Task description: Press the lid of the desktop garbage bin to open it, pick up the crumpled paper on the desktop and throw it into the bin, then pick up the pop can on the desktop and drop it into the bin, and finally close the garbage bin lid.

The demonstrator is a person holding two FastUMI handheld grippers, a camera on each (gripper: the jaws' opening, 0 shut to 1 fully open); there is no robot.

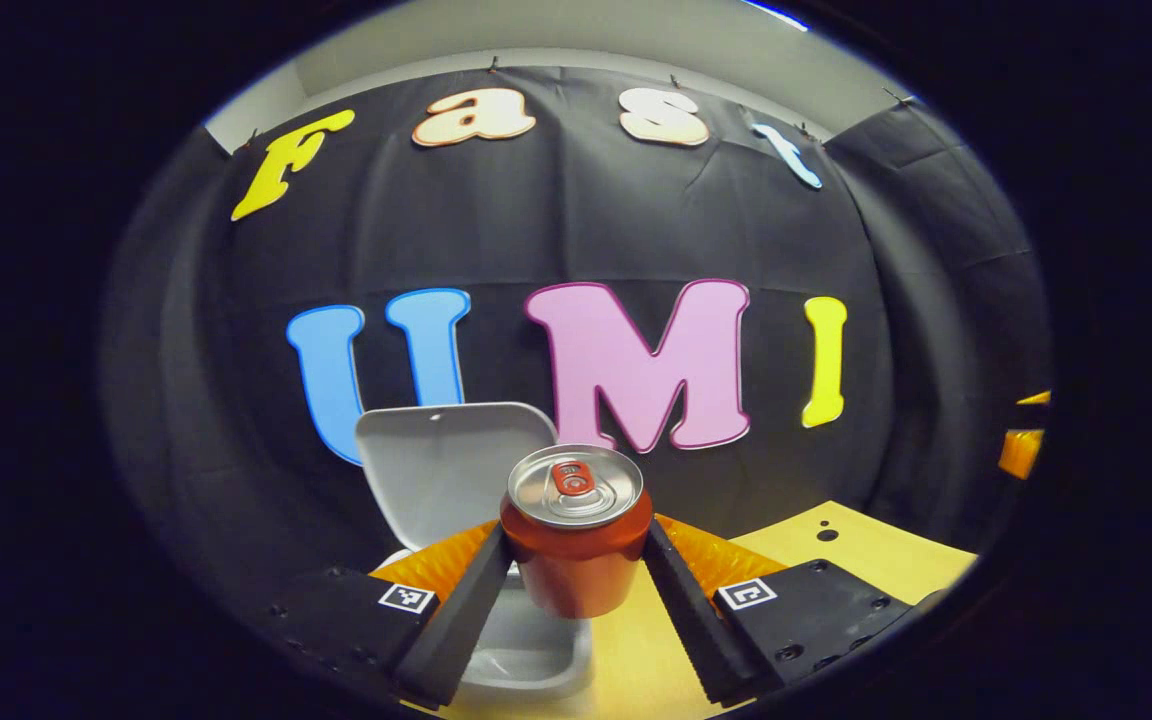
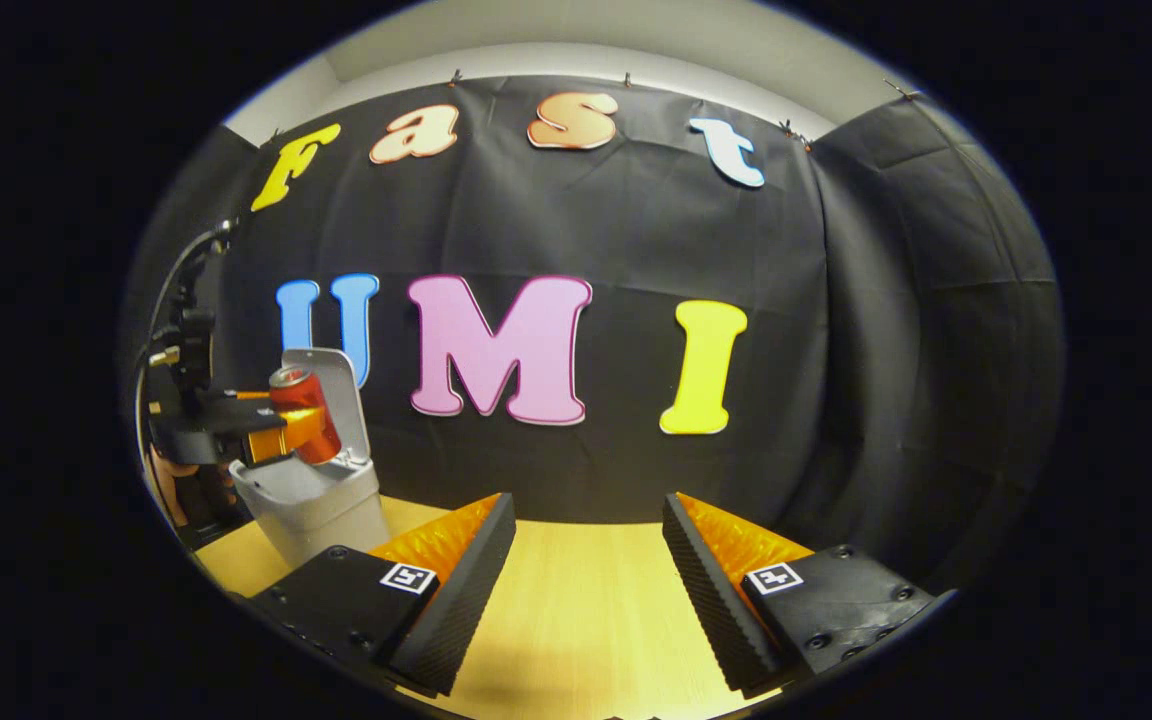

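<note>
The pop can [image 1: 576, 530] sits upright, clamped between both fingers of the left claw [image 1: 576, 590] and lifted clear of the desk [image 1: 866, 550]; in the right gripper view it hangs just over the mouth of the garbage bin [image 2: 311, 500], whose lid [image 1: 451, 460] stands raised behind it. The right claw [image 2: 586, 590] waits with its fingers spread apart and nothing between them, above bare desk, well apart from the bin. Judging from this, the lid press is done and the can is at the drop point; no crumpled paper lies on the desk in sight, so it is probably already inside, though the bin's interior cannot be seen. Left to do: release the can and close the lid
</note>
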